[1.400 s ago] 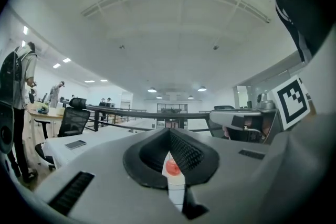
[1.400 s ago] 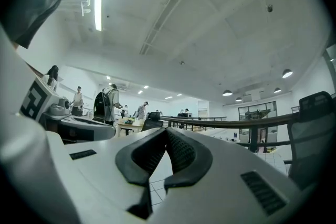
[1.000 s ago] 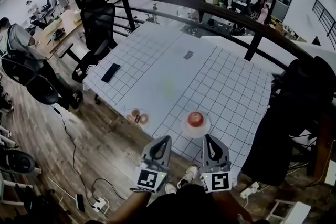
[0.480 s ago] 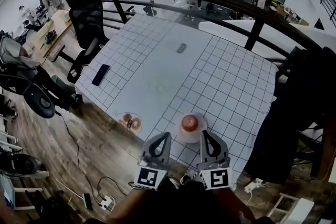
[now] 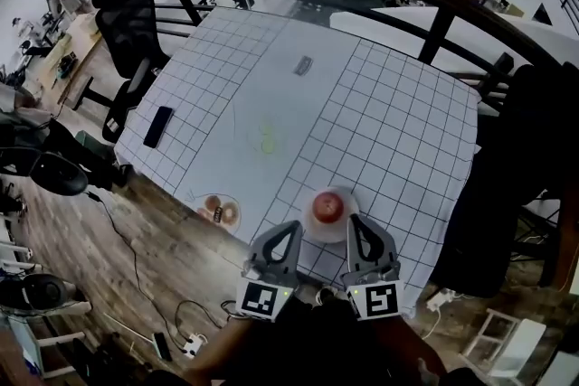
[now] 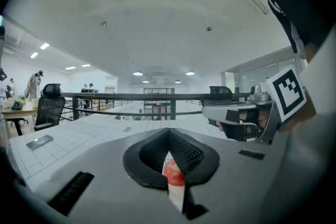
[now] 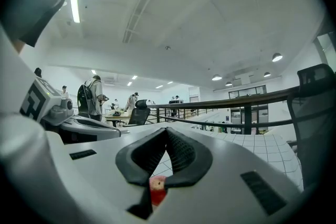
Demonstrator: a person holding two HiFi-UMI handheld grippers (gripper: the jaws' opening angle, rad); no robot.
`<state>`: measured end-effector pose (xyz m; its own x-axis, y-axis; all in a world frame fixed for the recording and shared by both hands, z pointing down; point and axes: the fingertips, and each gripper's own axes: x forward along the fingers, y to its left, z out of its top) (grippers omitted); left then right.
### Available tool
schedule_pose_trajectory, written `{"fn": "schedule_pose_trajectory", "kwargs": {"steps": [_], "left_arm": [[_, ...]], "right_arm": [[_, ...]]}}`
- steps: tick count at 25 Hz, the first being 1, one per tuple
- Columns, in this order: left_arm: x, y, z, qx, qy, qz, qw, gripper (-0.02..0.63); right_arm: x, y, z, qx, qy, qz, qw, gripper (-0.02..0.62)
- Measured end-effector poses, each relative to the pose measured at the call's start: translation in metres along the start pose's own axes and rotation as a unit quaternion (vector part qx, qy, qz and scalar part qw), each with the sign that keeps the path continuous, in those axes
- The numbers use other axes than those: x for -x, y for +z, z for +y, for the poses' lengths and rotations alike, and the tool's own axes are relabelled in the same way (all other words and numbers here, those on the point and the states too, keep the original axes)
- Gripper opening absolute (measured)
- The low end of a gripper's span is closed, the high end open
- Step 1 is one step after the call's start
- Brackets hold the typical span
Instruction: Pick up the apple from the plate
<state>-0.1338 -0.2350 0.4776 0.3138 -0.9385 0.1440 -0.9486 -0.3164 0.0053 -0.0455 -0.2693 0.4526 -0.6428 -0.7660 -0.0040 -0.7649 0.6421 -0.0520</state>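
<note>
Left gripper (image 5: 289, 231) and right gripper (image 5: 357, 224), each held in a person's hand, hover side by side at the near edge of the white gridded table (image 5: 380, 131), both with jaws pressed together and nothing gripped. Just ahead of their tips and between them, the red apple (image 5: 327, 207) sits untouched on its white plate (image 5: 333, 233), close to that same near edge.
</note>
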Motion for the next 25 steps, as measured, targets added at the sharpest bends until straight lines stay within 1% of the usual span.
{"fn": "schedule_pose_trajectory", "kwargs": {"steps": [5, 7, 10, 11, 12, 15, 17, 19, 21, 22, 25], "left_arm": [[-0.010, -0.015, -0.002, 0.024, -0.052, 0.005, 0.9984, 0.011], [-0.014, -0.023, -0.003, 0.013, -0.066, 0.012, 0.9976, 0.011], [-0.021, -0.040, -0.006, -0.011, -0.096, 0.036, 0.9947, 0.012], [-0.023, -0.046, -0.008, -0.016, -0.107, 0.044, 0.9931, 0.038], [-0.026, -0.051, -0.009, -0.020, -0.116, 0.050, 0.9917, 0.108], [-0.034, -0.065, -0.011, -0.024, -0.133, 0.059, 0.9890, 0.170], [-0.038, -0.077, -0.017, -0.022, -0.151, 0.074, 0.9856, 0.199], [-0.044, -0.092, -0.022, -0.031, -0.166, 0.097, 0.9809, 0.288], [-0.049, -0.108, -0.023, -0.049, -0.168, 0.118, 0.9775, 0.313], [-0.052, -0.117, -0.023, -0.058, -0.166, 0.128, 0.9760, 0.313], [-0.060, -0.138, -0.021, -0.070, -0.164, 0.148, 0.9728, 0.334]], "right_arm": [[-0.008, -0.006, -0.001, 0.002, -0.029, 0.018, 0.999, 0.023], [-0.009, -0.011, -0.004, 0.001, -0.043, 0.020, 0.999, 0.023], [-0.008, -0.022, -0.008, -0.005, -0.060, 0.033, 0.998, 0.023], [-0.007, -0.026, -0.008, -0.005, -0.063, 0.038, 0.997, 0.023], [-0.006, -0.029, -0.009, -0.005, -0.067, 0.041, 0.997, 0.023], [-0.002, -0.038, -0.010, -0.006, -0.080, 0.047, 0.996, 0.023], [-0.001, -0.043, -0.011, -0.007, -0.085, 0.053, 0.995, 0.023], [0.001, -0.047, -0.011, -0.008, -0.090, 0.056, 0.994, 0.023], [0.002, -0.051, -0.011, -0.011, -0.094, 0.060, 0.994, 0.023], [0.003, -0.052, -0.011, -0.012, -0.096, 0.062, 0.993, 0.023], [0.006, -0.059, -0.012, -0.007, -0.101, 0.070, 0.992, 0.023]]}}
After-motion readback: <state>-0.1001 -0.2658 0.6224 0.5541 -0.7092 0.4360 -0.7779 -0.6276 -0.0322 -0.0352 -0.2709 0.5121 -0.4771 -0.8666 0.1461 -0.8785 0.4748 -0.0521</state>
